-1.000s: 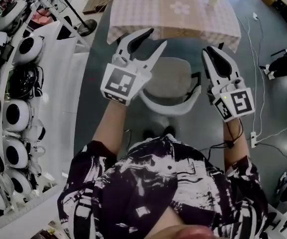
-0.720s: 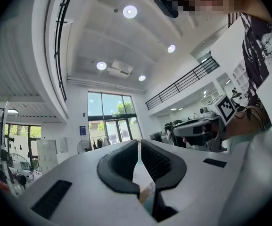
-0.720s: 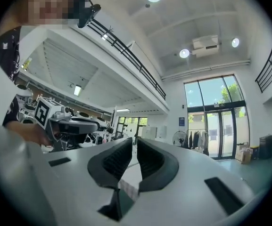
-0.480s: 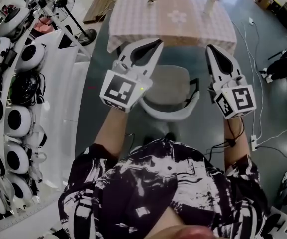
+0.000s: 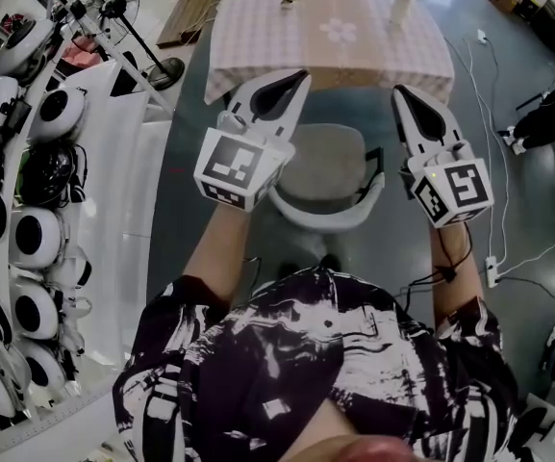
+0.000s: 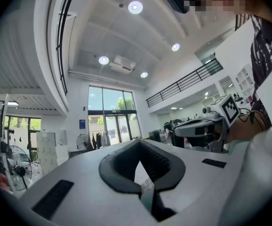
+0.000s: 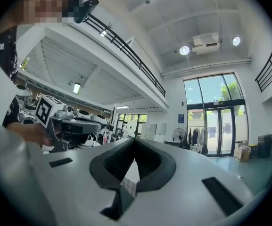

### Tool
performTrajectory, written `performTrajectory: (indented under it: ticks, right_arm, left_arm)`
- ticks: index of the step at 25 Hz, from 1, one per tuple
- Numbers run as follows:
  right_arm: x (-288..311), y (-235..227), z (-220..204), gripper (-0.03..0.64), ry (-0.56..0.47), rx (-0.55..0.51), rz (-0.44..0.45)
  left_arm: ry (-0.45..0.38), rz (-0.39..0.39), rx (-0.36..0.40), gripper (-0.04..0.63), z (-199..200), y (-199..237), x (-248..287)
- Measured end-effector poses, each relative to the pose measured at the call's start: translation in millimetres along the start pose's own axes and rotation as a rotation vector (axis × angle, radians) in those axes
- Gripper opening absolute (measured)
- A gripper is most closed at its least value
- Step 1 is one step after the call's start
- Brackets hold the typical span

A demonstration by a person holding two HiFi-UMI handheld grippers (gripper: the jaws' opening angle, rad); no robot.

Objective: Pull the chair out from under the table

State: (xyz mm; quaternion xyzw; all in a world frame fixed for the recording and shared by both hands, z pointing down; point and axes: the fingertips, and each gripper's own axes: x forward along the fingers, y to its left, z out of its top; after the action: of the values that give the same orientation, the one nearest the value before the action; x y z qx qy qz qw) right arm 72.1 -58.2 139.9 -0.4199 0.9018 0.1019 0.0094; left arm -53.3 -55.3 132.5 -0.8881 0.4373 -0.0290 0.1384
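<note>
Head view: the chair [image 5: 327, 166] stands at 6 o'clock from the table [image 5: 258, 27], between the two grippers and just in front of the person. A strip of floor seems to show between its seat and the hanging cloth, so it may already be free of the table, but from this steep angle I cannot be sure.

The left gripper [image 5: 299, 77] and the right gripper [image 5: 404, 94] both have their jaws pressed together with nothing between them. Both are held above the chair without touching it.

If the chair must still come further, the main risk is that nobody holds it. Closed jaws pushed against the rounded white backrest would probably slide off, so they must open first and take it from both sides. A pull with one gripper only could turn the chair. It could also run into the person's legs at 6 o'clock. If a chair part still catches the cloth, a sharp pull might drag it and tip the bottle [image 5: 401, 6] at the table's 1 o'clock corner.

Compared with the earliest frame, the left jaws stood apart in a clear V and are now together. The right jaws showed a thin gap that is now gone. Both grippers sit a little higher in the picture.
</note>
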Motion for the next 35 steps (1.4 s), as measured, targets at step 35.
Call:
performTrajectory:
  ticks: [35]
  right_arm:
    - [2.6,0.5,-11.2,0.000,0.037,-0.023,-0.020]
  left_arm:
    - [0.073,0.034,-0.031,0.000,-33.6,8.8,0.9]
